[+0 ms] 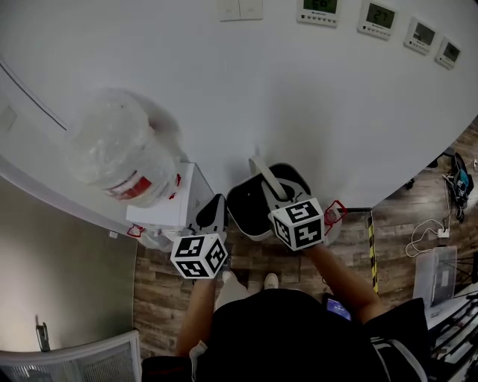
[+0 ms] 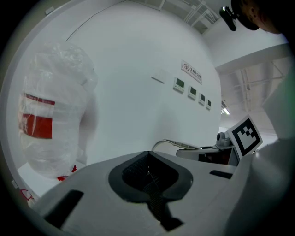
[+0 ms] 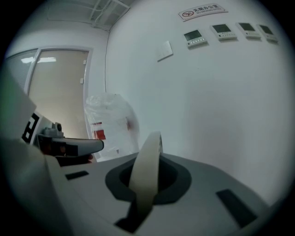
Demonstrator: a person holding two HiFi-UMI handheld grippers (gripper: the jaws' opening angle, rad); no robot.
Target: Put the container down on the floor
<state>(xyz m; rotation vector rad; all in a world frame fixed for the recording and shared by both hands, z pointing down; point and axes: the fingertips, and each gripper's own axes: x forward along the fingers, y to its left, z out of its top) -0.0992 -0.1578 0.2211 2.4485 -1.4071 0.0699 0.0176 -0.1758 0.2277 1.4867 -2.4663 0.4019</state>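
While the right gripper (image 3: 145,184) clamps a pale handle (image 3: 146,161), the dark container (image 1: 246,205) sits below it, between the two tools.
Seen from the head view, the container is a rounded black tub with a light rim, over wood-plank floor (image 1: 160,291); whether its base touches cannot be told, and its handle is a flat, smooth cream strip arching up through the right jaws. The left gripper (image 2: 150,179) has its ribbed black pads pressed together on nothing, just beside the tub's rim. A clear, crinkled plastic water jug (image 1: 119,149) carries a red label, print unreadable. A wall sign (image 3: 198,10) with a red symbol and small display panels (image 3: 193,36) show writing too small to read.
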